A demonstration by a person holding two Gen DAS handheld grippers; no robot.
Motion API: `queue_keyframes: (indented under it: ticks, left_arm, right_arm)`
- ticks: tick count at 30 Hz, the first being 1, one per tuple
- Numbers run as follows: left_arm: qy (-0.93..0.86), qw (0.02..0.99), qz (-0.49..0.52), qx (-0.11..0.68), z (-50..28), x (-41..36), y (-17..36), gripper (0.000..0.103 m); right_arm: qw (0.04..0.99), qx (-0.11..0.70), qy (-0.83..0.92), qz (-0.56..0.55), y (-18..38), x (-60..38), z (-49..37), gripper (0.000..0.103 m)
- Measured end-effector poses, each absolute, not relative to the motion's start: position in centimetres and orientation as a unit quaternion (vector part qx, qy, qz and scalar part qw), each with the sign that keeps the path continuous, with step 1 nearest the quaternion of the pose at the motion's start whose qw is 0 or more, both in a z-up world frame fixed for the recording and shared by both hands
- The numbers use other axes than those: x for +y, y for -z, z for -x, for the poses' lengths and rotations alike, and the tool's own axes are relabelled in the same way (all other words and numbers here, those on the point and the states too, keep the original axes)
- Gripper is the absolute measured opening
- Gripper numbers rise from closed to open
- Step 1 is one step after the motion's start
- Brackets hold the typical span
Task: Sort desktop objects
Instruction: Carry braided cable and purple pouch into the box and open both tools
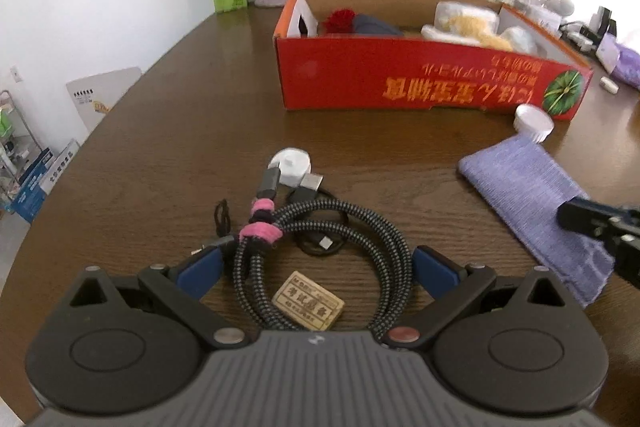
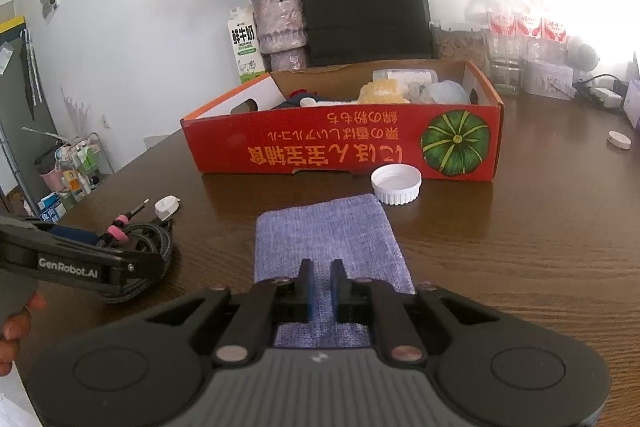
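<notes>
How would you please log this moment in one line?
left gripper: open around braided cable | right gripper: narrow, over purple cloth | red box: behind

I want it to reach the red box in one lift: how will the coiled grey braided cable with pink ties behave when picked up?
The coiled grey braided cable is probably floppy, so its loops would sag. Its pink ties bind one side only, so the bundle should hold together while its free plugs dangle. It looks light.

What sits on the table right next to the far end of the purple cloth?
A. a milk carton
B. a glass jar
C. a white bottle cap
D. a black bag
C: the white bottle cap rests open side up on the table by the far edge of the purple cloth, in front of the red box.
</notes>
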State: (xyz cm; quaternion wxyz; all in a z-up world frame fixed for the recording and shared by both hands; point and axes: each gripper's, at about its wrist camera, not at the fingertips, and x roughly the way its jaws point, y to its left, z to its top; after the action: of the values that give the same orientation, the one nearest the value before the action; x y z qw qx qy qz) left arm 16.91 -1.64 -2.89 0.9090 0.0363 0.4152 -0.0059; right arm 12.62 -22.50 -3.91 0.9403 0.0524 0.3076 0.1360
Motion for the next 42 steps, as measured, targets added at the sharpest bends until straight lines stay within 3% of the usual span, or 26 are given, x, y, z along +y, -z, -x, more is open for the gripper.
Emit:
queue_keyframes:
  ticks: [1,3,5,7,16,21,26,29,34,42]
  left_arm:
    - [0.008,0.911,-0.029,0.412,-17.0,-1.5,3.1,0.103]
    - [0.005,0.912,-0.023,0.409,-17.1,-1.4,3.2,0.103]
    - [0.006,0.913,-0.021,0.407,-17.1,-1.3,3.2,0.103]
    - [0.009,0.913,-0.015,0.407,-17.1,-1.1,3.3,0.103]
    - [0.021,0.919,-0.014,0.393,-16.7,-0.8,3.6,0.103]
    - [0.028,0.924,-0.016,0.380,-16.3,-0.6,3.7,0.103]
    - [0.032,0.930,-0.018,0.366,-15.9,-0.5,3.7,0.094]
    - [0.035,0.933,-0.020,0.358,-15.6,-0.4,3.8,0.093]
    - [0.042,0.934,-0.020,0.353,-15.3,-0.2,3.8,0.092]
    - [0.049,0.935,-0.013,0.351,-15.0,0.3,3.4,0.091]
  right_arm:
    - [0.941,0.308,-0.134,-0.053,3.8,-22.5,-12.6,0.014]
    - [0.942,0.304,-0.134,-0.050,3.5,-22.6,-12.5,0.037]
    - [0.946,0.299,-0.124,-0.032,3.2,-22.5,-12.5,0.079]
    - [0.947,0.299,-0.117,-0.009,3.1,-22.1,-12.8,0.093]
    - [0.929,0.348,-0.123,0.020,4.5,-20.8,-15.2,0.103]
    - [0.932,0.341,-0.119,0.033,4.7,-20.3,-14.5,0.100]
    - [0.939,0.327,-0.107,0.027,4.2,-20.1,-13.7,0.058]
    - [0.940,0.323,-0.108,0.026,4.0,-19.7,-13.3,0.041]
    - [0.941,0.321,-0.103,0.015,3.9,-19.5,-13.1,0.022]
    - [0.941,0.321,-0.103,-0.007,3.7,-19.5,-12.6,0.018]
